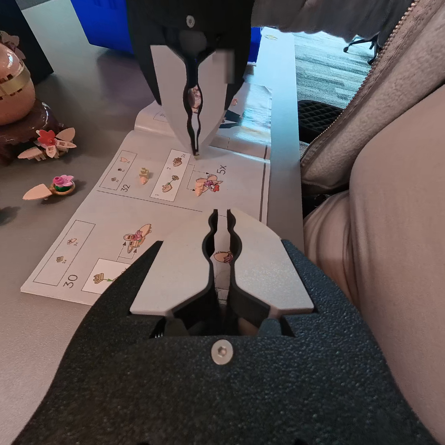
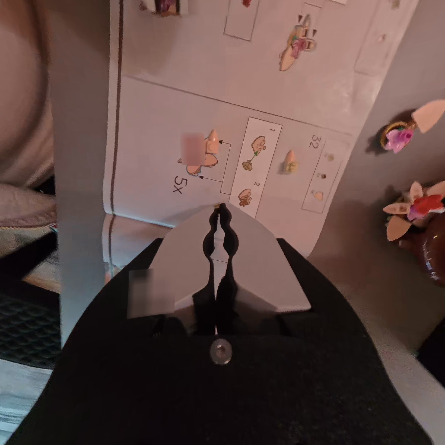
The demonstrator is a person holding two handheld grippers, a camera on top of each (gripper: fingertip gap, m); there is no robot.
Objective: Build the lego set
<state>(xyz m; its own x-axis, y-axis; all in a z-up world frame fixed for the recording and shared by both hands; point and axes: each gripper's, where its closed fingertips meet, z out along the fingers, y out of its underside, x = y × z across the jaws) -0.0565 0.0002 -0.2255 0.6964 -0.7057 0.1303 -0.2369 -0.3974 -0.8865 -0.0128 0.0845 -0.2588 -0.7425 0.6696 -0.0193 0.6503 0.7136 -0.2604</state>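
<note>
On the grey surface [image 1: 101,79], well left of the left tool [image 1: 222,212], a brown and pink brick-built model [image 1: 14,101] stands with a red flower cluster [image 1: 51,142] at its base. Nearer, a pink flower on a gold ring with a peach petal [image 1: 51,187] lies apart.

An open instruction booklet [image 1: 154,216] lies beneath both tools. A loose peach petal with a tan clip [image 1: 144,177] sits on the page ahead and left of the left tool; a bare peach petal piece [image 1: 199,190] lies just ahead of it.

The left tool hovers over the page, fingers slightly spread, nothing between them.

Opposite, the right tool [image 1: 196,153] points down at the page, tips pressed on a tiny tan piece [image 1: 197,157].

A person's grey sleeve [image 1: 385,192] fills the right.

One petal appears clipped; one bare.
</note>
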